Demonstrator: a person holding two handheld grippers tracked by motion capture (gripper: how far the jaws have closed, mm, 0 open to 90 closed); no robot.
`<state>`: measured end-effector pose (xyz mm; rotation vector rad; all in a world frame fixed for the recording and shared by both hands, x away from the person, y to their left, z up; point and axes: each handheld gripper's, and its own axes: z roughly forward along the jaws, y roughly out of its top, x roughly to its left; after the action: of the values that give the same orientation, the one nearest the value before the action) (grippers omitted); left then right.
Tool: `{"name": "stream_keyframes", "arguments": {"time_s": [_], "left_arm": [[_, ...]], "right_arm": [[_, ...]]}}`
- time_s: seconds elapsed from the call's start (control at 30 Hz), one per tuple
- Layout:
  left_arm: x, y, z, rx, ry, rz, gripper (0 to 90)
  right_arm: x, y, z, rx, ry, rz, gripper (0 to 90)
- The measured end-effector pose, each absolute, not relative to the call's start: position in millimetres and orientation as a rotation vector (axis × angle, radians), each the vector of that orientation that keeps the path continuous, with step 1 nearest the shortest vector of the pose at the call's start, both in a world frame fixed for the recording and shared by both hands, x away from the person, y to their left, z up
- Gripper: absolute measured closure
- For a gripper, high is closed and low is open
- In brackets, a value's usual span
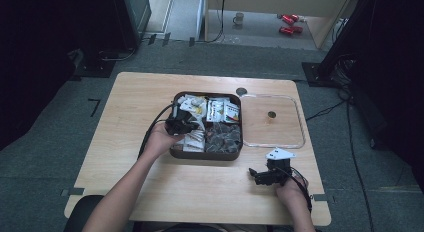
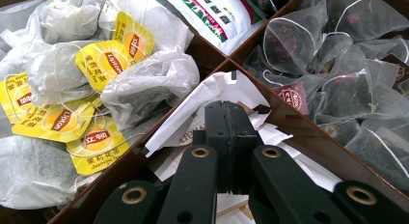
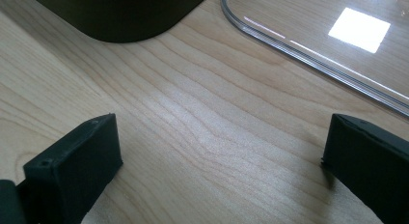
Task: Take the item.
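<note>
A dark brown divided box (image 1: pixel 207 156) of tea sits mid-table. My left gripper (image 1: pixel 181 124) reaches into its left side. In the left gripper view it (image 2: pixel 226 119) is shut, its jaws pressed flat together over a white paper packet (image 2: pixel 193 105) in the near compartment; I cannot tell whether a packet edge is pinched. Yellow-tagged tea bags (image 2: pixel 103 64) lie to the left, and clear mesh pyramid bags (image 2: pixel 337 79) to the right. My right gripper (image 1: pixel 257 176) rests low over bare wood near the front right, and its jaws (image 3: pixel 217 156) stand wide open with nothing between them.
A clear lid (image 1: pixel 300 127) lies flat right of the box, and its rim (image 3: pixel 313 60) runs just ahead of my right gripper. The box's rounded corner (image 3: pixel 120 16) is ahead on the left. Printed sachets (image 2: pixel 212 11) fill a far compartment.
</note>
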<state>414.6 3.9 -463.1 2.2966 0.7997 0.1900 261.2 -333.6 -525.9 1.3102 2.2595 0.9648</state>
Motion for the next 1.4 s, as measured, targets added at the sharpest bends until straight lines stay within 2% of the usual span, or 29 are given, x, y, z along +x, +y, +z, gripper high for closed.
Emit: {"name": "stream_keyframes", "arguments": {"time_s": [1.4], "left_arm": [[406, 35, -429, 2.147, 0.787, 0.189, 90.0]], "right_arm": [[261, -334, -526, 1.305, 2.262, 0.965, 0.0]]}}
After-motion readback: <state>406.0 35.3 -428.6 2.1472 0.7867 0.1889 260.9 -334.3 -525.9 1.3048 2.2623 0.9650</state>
